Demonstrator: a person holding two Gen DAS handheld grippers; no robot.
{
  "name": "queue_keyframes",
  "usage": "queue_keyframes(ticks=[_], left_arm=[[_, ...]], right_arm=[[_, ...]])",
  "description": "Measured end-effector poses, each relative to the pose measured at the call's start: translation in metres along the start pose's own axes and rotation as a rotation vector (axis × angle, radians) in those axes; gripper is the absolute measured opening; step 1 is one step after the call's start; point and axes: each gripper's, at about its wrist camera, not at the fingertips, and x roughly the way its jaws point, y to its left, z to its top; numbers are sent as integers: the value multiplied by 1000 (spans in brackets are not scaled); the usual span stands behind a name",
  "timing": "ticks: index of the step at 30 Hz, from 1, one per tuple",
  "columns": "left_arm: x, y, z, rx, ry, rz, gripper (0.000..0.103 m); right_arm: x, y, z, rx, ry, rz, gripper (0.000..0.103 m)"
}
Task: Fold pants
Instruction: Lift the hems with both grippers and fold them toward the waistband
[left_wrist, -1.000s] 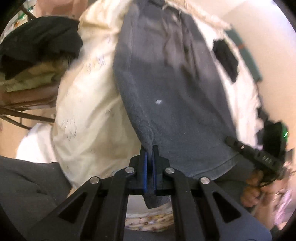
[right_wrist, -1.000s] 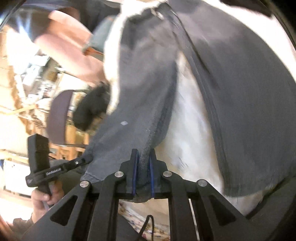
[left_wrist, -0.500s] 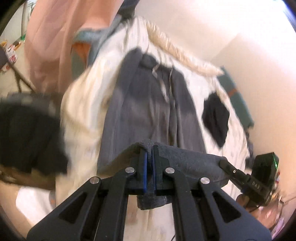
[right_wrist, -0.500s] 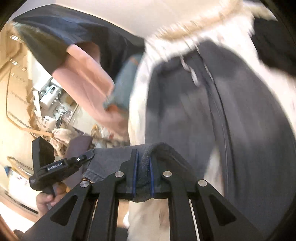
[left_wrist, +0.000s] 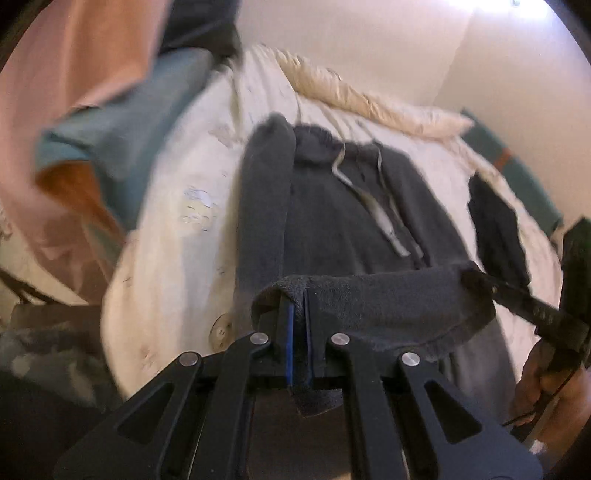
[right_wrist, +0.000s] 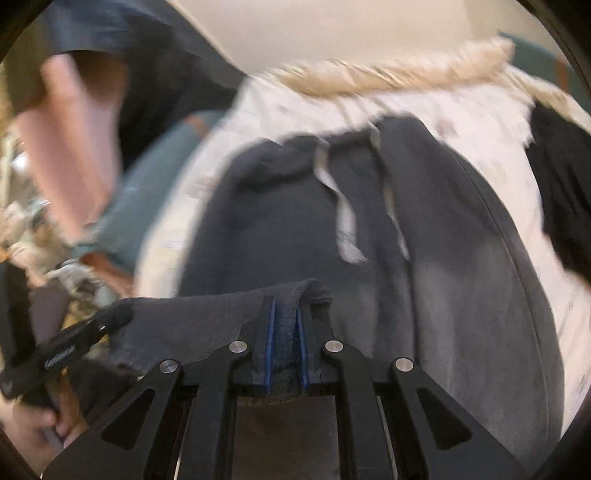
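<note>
Now mid-fold: my left tool (left_wrist: 300, 314) and right tool (right_wrist: 285, 325) each clamped on hem of pants (left_wrist: 332, 221), held over legs. Waistband flat on bed (left_wrist: 166, 221). Left: lay hem at waistband, release, fold again.

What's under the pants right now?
A cream sheet lies under the pants, showing along both sides and past the waistband. The lifted hem, pinched by both tongs, hangs over the pants' lower part. What's directly beneath the fabric is covered.
</note>
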Motion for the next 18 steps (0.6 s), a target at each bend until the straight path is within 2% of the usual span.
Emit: queue_keyframes(ticks=[2,4,5,6,7,9,10,11,13,15,18], left_arm=[[19,0,8,-20,5,22,3],[31,3,14,-55,18,4,6],[35,2,15,-57,24,22,6],[45,2,17,-52,49,74,6],[51,4,18,-55,82,104,12],[61,15,18,-116,134,123,34],[60,21,19,-152,128,113,54],[56,26,20,-190,108,98,65],[40,38,21,-268,33,74,66],[32,44,19,-296,16,25,71],[23,36,6,-209,49,4,71]], right_arm=[[9,-15,3,50,-23,-47,11],[15,-27,10,82,-35,-63,11],[21,-32,14,101,-20,-64,11],[25,-36,15,121,6,-51,15],[27,-39,15,142,31,-35,15],[25,-42,8,144,59,10,15],[23,-42,1,130,81,31,15],[22,-43,-8,112,110,48,15],[26,-44,-23,82,177,67,15],[33,-44,-35,64,239,105,15],[45,-41,-50,49,303,133,15]])
